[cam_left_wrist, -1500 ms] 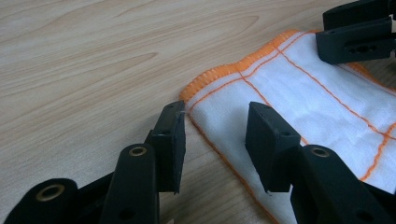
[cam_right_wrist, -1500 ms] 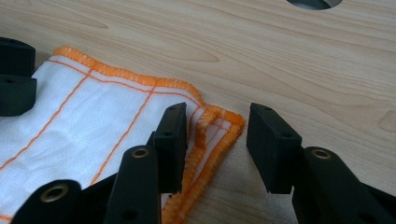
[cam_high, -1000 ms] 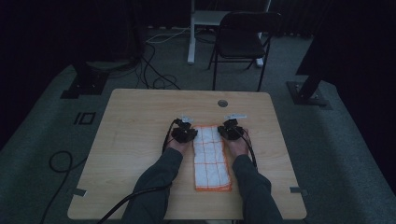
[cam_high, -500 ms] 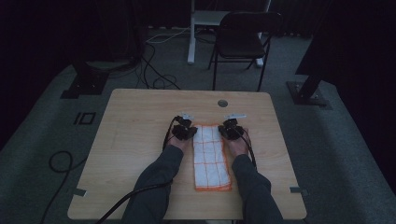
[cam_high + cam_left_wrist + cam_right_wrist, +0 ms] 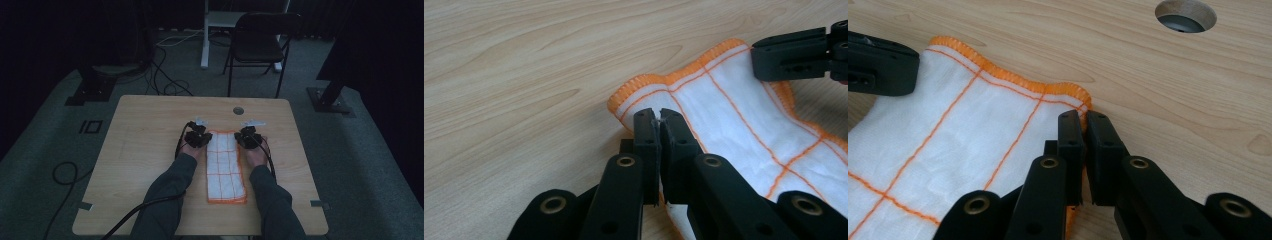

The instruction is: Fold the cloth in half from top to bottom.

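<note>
Since the earlier frame the left gripper (image 5: pixel 659 116) has finished closing – its jaws now pinch the cloth (image 5: pixel 226 167) at its far left corner. The right gripper (image 5: pixel 1081 117) is clamped on the far right corner. The cloth lies mid-frame on the table (image 5: pixel 145 145). Grasping step done – next, likely lift both corners evenly.

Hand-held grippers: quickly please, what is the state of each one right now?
Left hand-held gripper: closed, pinching one far corner of the cloth.
Right hand-held gripper: closed, pinching the other far corner of the cloth.
</note>
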Demonstrator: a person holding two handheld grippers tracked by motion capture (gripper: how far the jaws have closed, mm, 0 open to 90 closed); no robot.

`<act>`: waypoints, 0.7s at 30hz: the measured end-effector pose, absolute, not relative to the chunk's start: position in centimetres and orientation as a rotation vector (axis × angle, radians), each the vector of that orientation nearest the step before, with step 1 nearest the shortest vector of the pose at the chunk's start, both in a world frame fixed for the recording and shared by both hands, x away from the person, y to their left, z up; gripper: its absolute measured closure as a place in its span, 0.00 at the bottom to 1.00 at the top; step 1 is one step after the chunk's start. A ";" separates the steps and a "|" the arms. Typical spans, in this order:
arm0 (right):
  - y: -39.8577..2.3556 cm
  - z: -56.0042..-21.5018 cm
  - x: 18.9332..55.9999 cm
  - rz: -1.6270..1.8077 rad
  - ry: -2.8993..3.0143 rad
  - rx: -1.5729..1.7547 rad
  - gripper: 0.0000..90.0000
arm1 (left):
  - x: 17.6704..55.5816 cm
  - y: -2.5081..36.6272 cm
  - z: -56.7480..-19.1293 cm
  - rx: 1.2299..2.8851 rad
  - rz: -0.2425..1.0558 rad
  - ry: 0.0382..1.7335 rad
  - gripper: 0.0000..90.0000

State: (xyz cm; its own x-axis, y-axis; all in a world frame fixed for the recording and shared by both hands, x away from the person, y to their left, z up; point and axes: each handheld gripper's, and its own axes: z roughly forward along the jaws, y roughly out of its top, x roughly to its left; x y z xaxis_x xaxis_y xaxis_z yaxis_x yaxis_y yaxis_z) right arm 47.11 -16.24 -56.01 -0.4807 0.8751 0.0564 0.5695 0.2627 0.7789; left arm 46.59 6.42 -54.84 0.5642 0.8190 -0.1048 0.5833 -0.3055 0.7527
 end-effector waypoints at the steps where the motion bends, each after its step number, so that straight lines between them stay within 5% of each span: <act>1: -16.2 -56.0 47.1 1.079 2.152 1.311 0.95 | 46.5 6.5 -54.8 2.017 0.385 1.121 0.98; 21: -16.8 -54.4 46.8 1.122 2.105 1.270 0.95 | 46.7 6.6 -53.0 1.993 0.396 1.082 0.98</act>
